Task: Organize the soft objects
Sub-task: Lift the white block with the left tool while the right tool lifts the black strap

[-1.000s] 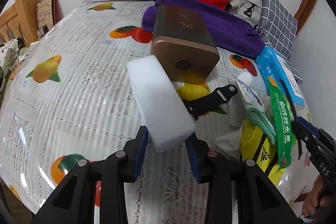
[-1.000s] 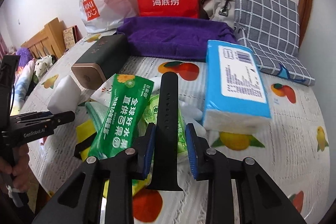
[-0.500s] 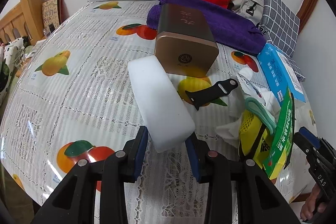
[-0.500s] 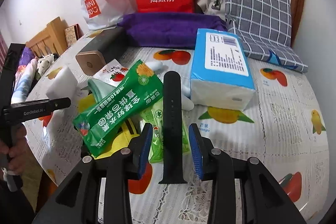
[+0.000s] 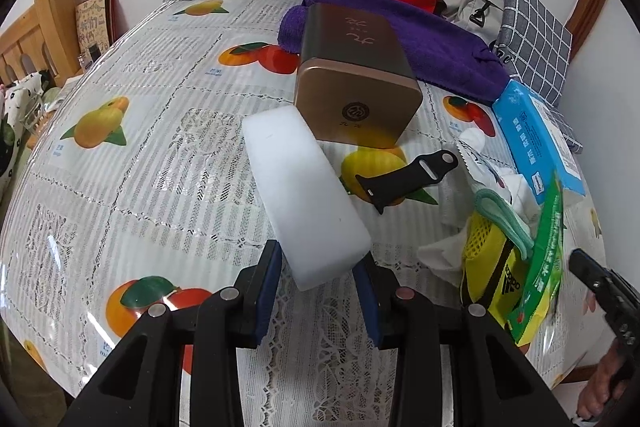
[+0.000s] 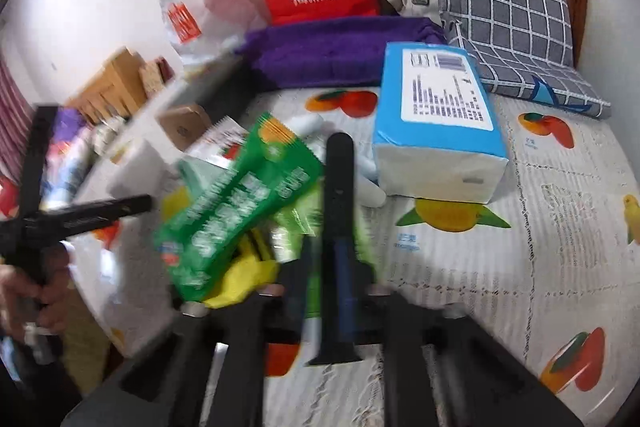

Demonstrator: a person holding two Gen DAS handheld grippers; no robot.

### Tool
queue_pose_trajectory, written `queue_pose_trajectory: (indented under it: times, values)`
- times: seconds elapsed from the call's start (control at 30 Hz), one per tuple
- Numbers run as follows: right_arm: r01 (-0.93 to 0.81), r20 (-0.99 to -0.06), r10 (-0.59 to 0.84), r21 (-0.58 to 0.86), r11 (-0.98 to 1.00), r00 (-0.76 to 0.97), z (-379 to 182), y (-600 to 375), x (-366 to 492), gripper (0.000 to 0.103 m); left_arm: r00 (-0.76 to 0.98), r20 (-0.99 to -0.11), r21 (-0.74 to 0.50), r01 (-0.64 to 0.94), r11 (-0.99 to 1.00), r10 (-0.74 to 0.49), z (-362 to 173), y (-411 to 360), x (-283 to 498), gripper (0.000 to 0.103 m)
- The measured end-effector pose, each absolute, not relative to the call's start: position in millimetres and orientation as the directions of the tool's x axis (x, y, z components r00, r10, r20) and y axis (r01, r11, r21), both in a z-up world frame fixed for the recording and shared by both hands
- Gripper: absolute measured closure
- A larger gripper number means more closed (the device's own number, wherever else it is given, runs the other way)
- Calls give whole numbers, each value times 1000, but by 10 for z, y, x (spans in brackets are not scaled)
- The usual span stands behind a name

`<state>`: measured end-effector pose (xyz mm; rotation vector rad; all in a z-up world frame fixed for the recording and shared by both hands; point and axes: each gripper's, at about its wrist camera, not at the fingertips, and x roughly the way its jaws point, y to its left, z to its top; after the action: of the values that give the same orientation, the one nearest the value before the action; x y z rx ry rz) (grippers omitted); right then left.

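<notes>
Fingers first: your left gripper (image 5: 320,287) has its blue pads clamped on the near end of the white sponge block (image 5: 300,187), which juts forward over the desk (image 5: 140,167) with its far end close by the bronze box (image 5: 356,95); gripping it by one end keeps the rest clear for setting down. Your right gripper (image 6: 326,275) has just been closing, and its fingers now stand nearly together on the long black strap (image 6: 339,227), pinched flat across its thin side, so the narrow gap suits the thing.

From the biggest things down: the purple towel (image 5: 432,43) lies folded along the back edge, out of the working space. The blue tissue pack (image 6: 436,131) sits just beside the strap. The soft clutter is heaped together: green snack packet (image 6: 240,203), yellow mesh bag (image 5: 492,267), a teal cloth. A shorter black strap piece (image 5: 408,179) lies alone by the box, probably waiting to be paired.
</notes>
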<state>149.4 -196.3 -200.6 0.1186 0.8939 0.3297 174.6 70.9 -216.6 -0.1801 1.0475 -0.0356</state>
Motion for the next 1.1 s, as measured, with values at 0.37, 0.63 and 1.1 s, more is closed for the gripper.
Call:
queue_pose_trajectory:
  times: [0.37,0.63,1.1]
  values:
    - [-192,-753,320,256,947,576,-2051,-2100,1478,93,488,-866,-155,-49,987,-112,-2198,634,1790,68]
    - [-203,-762,323,251,946,562,-2135,-2033,1538,89,487,-868,-144,-56,988,-99,-2208,666,1811,68]
    - [-203,-757,290,209,957,586,-2135,-2056,1578,83,496,-864,-121,-34,992,-88,-2181,627,1839,69]
